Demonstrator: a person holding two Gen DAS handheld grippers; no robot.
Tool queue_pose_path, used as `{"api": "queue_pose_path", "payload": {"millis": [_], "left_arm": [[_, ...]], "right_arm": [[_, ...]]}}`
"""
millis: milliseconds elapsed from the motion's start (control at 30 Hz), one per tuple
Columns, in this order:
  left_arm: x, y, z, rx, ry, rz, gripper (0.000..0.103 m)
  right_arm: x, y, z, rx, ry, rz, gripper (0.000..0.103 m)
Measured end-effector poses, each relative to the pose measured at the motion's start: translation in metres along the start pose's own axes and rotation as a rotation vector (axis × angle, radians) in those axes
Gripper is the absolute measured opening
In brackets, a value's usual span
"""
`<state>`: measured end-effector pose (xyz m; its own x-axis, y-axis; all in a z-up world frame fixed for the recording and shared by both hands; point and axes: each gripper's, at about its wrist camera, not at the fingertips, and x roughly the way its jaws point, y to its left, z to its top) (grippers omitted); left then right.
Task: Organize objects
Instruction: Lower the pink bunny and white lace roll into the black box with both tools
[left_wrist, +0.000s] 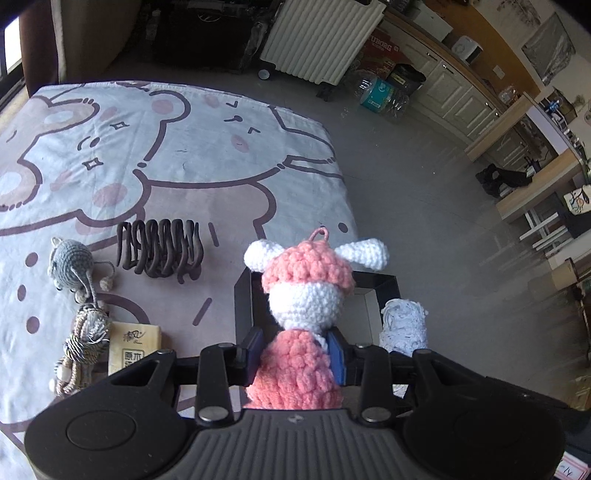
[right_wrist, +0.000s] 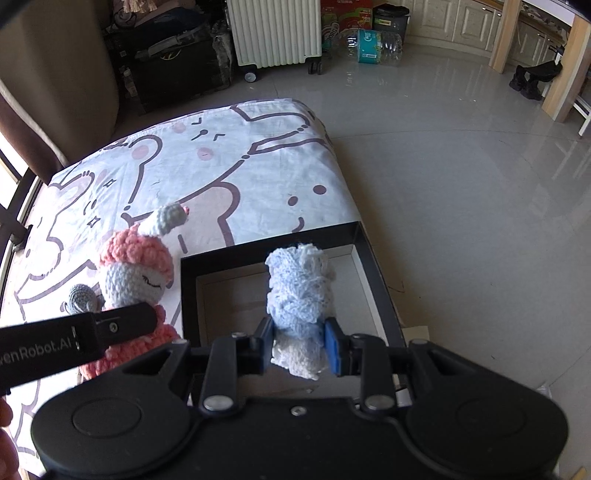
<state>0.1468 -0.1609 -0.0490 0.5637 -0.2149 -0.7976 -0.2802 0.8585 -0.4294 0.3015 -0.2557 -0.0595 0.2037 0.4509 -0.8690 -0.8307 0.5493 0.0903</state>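
My left gripper (left_wrist: 295, 349) is shut on a pink and white crochet doll (left_wrist: 306, 280) and holds it upright over the near left rim of a black box (left_wrist: 242, 295). My right gripper (right_wrist: 300, 345) is shut on a pale blue and white lace roll (right_wrist: 299, 291), held above the open black box (right_wrist: 188, 280). The doll also shows in the right wrist view (right_wrist: 136, 273), left of the box, with the left gripper's finger across it. The lace roll shows in the left wrist view (left_wrist: 404, 325), right of the doll.
On the cartoon-print cloth (left_wrist: 166, 147) lie a grey crochet mouse (left_wrist: 70, 266), a dark brown hair claw (left_wrist: 160, 251), a tasselled cord (left_wrist: 83, 347) and a small wooden block (left_wrist: 135, 343). The box sits at the table's right edge; grey floor (right_wrist: 461, 184) lies beyond.
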Motion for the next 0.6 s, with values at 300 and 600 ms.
{"api": "queue_pose_path", "payload": {"millis": [300,600], "left_arm": [[0.031,0.002,-0.010,-0.058,0.061,-0.023,0.039],[0.054,-0.002,-0.025,-0.020,0.117,0.009,0.039]], "right_arm": [[0.008,-0.006,0.000,0.007,0.021,-0.016,0.030],[0.024,-0.013,-0.003,0.011,0.066,-0.039,0.030]]}}
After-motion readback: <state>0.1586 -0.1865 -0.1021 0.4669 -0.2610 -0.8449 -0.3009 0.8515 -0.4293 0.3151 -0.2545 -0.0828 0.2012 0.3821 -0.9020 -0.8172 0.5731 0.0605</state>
